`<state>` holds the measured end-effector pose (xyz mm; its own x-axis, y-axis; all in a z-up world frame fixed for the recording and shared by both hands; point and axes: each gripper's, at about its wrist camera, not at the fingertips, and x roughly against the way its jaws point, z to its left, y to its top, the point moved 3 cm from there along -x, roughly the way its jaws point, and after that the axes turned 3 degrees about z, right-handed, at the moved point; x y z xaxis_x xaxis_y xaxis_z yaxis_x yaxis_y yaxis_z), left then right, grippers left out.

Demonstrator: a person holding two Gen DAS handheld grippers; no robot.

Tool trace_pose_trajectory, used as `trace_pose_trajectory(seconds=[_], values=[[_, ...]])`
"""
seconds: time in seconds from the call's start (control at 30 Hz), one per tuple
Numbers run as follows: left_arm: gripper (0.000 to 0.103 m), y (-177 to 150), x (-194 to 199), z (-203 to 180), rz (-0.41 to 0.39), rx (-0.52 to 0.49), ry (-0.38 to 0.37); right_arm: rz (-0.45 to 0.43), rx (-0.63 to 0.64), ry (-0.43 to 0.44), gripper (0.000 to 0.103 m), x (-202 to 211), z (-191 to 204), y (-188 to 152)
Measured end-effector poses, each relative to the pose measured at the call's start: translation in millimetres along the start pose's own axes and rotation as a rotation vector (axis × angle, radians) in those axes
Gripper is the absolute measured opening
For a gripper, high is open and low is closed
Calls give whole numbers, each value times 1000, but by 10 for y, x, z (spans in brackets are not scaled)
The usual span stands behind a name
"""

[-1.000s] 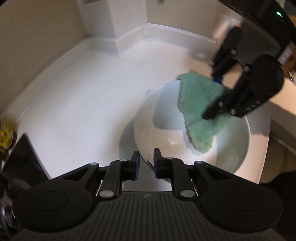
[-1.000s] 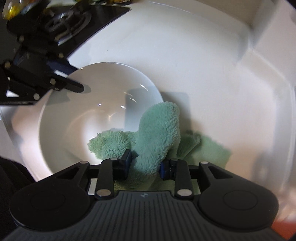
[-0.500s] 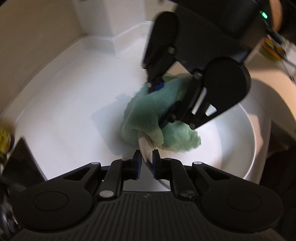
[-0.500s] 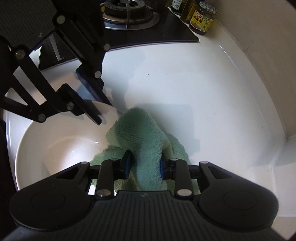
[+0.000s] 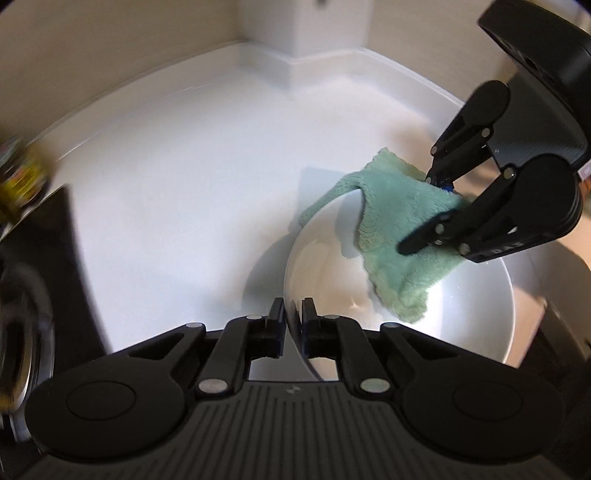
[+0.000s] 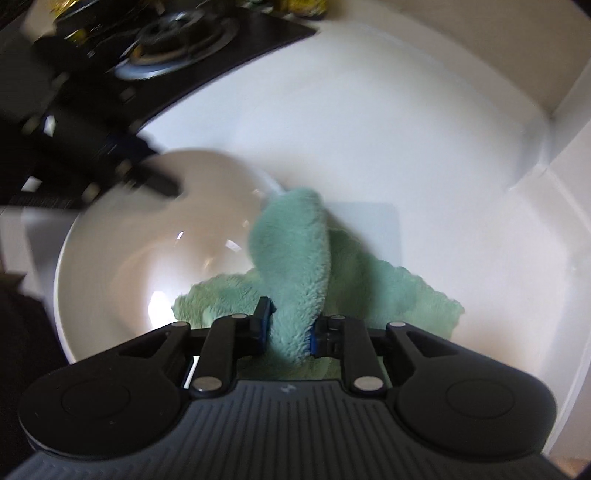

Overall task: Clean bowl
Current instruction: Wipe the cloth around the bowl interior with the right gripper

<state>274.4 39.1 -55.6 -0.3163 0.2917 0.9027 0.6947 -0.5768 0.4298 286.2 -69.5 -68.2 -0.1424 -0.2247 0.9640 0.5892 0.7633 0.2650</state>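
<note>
Left hand-held gripper [image 5: 293, 317]: fingers nearly together, pinching the bowl's near rim.
Right hand-held gripper [image 6: 287, 325]: clenched on a fold of the green cloth [image 6: 295, 266].
Bowl [image 5: 461, 321]: white, on the white worktop [image 5: 192, 192], just ahead of the left hand-held gripper.
Cloth: draped over the bowl's far rim, part inside, part outside.
Stove [image 6: 177, 33]: beyond the bowl, blurred.

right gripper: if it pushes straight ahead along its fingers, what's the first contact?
The green cloth it already clamps fills the line ahead of the right gripper. Behind the cloth is probably the white bowl, its far rim, then the white countertop. Depth there is unclear.
</note>
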Motion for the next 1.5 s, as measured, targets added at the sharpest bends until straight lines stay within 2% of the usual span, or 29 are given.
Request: trace_pose_trajectory(seconds=[0.17, 0.27, 0.33, 0.43, 0.57, 0.7, 0.8, 0.83, 0.87, 0.97, 1.03, 1.13, 1.23, 1.33, 1.4, 1.43, 1.47, 1.5], values=[[10, 146, -38, -75, 21, -217, 0, 49, 149, -62, 21, -2, -16, 44], [10, 184, -39, -106, 29, -291, -12, 37, 280, -107, 25, -29, 18, 160], [11, 175, -22, -104, 30, -306, -22, 13, 339, -121, 28, -44, 44, 242], [10, 135, 10, -63, 9, -234, -31, -15, 316, -111, 28, -27, 11, 279], [14, -54, 136, -7, -34, -25, -16, -60, 137, -63, 23, 47, -150, 163], [18, -278, 271, -69, -62, 77, 8, -75, -34, -87, 22, 126, -246, -76], [18, -331, 304, -89, -69, 75, 19, -52, -64, -117, 21, 183, -189, -234], [16, -313, 317, -51, -65, 59, 11, -38, -59, -116, 20, 190, -152, -263], [7, -296, 330, -12, -61, 43, 4, -15, -44, -103, 20, 197, -116, -297], [6, -238, 337, -7, -46, -43, -44, 45, 2, -37, 19, 239, -128, -397], [6, -159, 322, -11, -40, -123, -57, 65, 28, -28, 19, 255, -176, -414], [8, -77, 292, -16, -31, -230, -61, 72, 97, -87, 23, 264, -229, -368], [8, -15, 257, -21, -24, -291, -63, 37, 148, -143, 23, 285, -240, -275], [8, -75, 329, -26, -33, -288, -80, 2, 171, -172, 26, 311, -225, -241], [7, -121, 360, 21, -47, -221, -84, -15, 164, -172, 25, 341, -248, -271], [11, -155, 382, 52, -50, -168, -81, -23, 134, -160, 23, 366, -288, -305], [23, -189, 403, 83, -53, -116, -78, -30, 75, -136, 22, 376, -343, -335], [25, -241, 434, 98, -50, -64, -62, -36, 2, -108, 20, 380, -405, -362]])
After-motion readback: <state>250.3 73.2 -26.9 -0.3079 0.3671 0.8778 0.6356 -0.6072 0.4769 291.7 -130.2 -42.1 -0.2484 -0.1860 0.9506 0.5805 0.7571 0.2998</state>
